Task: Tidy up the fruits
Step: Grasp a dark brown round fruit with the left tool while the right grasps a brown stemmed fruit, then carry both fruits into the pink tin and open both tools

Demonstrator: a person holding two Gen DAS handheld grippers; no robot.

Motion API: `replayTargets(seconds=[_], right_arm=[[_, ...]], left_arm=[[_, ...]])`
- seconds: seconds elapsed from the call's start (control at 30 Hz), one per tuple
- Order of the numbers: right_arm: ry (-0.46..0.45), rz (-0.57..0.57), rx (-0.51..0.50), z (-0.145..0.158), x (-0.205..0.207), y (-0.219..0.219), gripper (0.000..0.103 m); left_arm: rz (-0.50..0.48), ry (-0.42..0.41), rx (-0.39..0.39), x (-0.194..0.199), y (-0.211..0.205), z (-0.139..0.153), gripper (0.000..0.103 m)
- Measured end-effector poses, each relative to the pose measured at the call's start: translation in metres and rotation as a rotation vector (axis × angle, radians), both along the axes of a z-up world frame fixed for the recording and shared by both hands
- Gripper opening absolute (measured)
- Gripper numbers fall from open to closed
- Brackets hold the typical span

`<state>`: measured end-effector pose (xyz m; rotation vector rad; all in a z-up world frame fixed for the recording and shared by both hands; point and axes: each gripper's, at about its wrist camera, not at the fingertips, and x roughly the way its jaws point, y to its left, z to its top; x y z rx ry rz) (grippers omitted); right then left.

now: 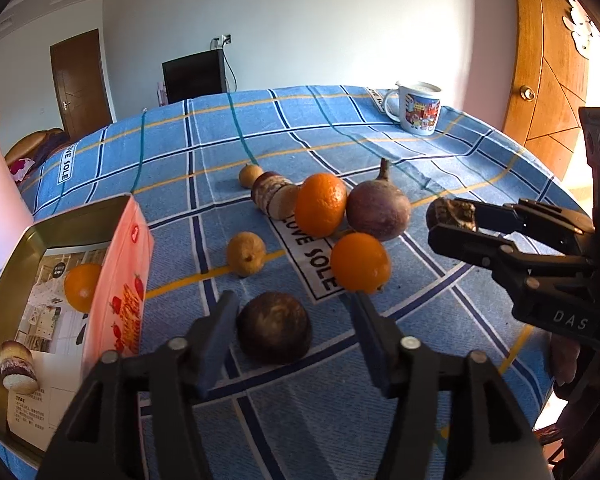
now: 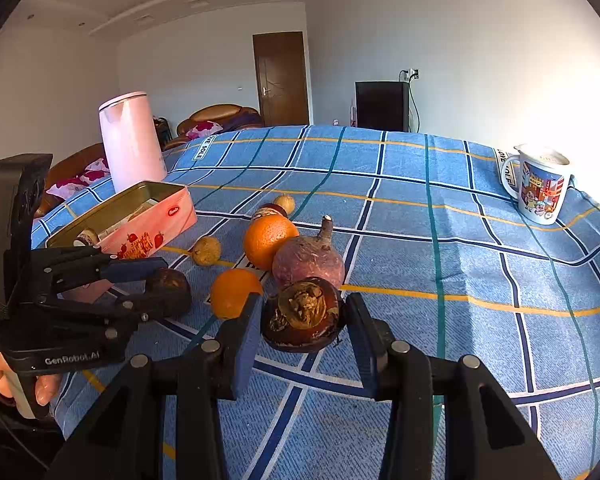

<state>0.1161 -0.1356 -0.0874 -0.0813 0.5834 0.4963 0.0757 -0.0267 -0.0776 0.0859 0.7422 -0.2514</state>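
A worktop (image 1: 380,420) under woven blue plaid cloth is carrying loose fruit beside a pink metal tin (image 1: 116,280), already holding an orange. Each hand-held gripper, left (image 1: 292,312) and right (image 2: 300,316), is gaping wide around a round, dark, wrinkled fruit (image 1: 274,326) (image 2: 304,314), seemingly mid-pickup; closing comes next.

Both wrist views look low across the tablecloth (image 1: 340,128), perhaps sharing its centre.

Bright daylight, right-side glare, fisheye-warped dark edges
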Motion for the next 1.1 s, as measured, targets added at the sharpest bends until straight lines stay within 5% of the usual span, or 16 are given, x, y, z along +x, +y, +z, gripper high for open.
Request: replayTargets(seconds=[0.07,0.13,0.17,1.1], right_arm=[[-0.004,0.000,0.002,0.000,0.000,0.000,0.044],[-0.008,0.000,0.003,0.000,-0.002,-0.001,0.044],[-0.011,0.000,0.005,0.000,-0.002,-0.002,0.044],[-0.161,0.004,0.031,0.009,-0.025,-0.005,0.044]], left_arm=[[0.008,0.030,-0.003,0.004,0.001,-0.003,0.065],[0.018,0.038,-0.017,0.006,0.003,-0.004,0.054],[0.024,0.043,-0.017,0.006,0.003,-0.005,0.039],[0.098,-0.247,-0.031,-0.031,0.014,0.018,0.040]])
